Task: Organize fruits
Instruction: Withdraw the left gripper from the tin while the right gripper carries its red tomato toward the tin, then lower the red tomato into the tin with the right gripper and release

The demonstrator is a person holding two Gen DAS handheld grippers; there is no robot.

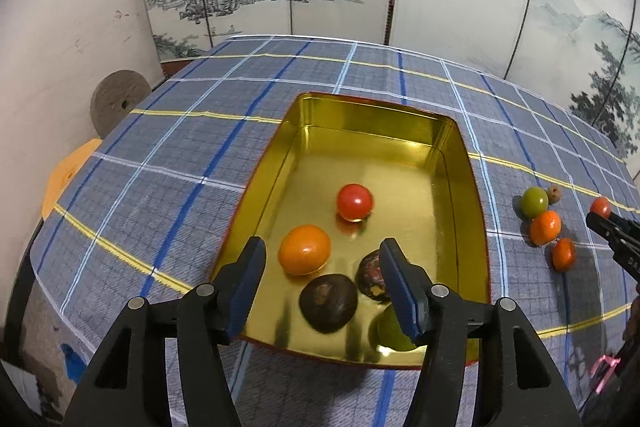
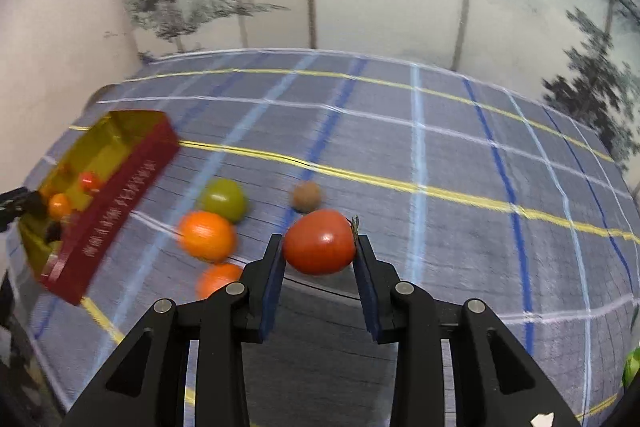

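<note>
- My right tongs (image 2: 319, 247) are clenched on a red tomato-like fruit (image 2: 320, 242), pads on its two opposite flanks at the widest part, stem end against the right pad. It appears to be clear of the bench (image 2: 440, 147).
- Handling judgement: smooth glossy skin, likely slippery; round, so it may roll out of a light pinch; soft enough to bruise. I keep the pads across the widest girth with moderate pressure.
- My left tongs (image 1: 322, 281) are released and empty, hanging over the near end of the gold tin (image 1: 478, 211).
- Tin contents: a red fruit (image 1: 354, 202), an orange (image 1: 304, 249), two dark brown fruits (image 1: 328, 302), and a green one (image 1: 390, 331) partly hidden behind my right pad.
- Loose fruit on the bench beside the tin: a green fruit (image 2: 223, 200), an orange citrus (image 2: 206, 235), a second orange piece (image 2: 218, 279) and a small brown ball (image 2: 306, 197).
- Obstructions, as I judge them: the tin's red side wall (image 2: 120, 211) must be cleared, the loose cluster lies along the way, and my left tongs occupy the near end of the tin.
</note>
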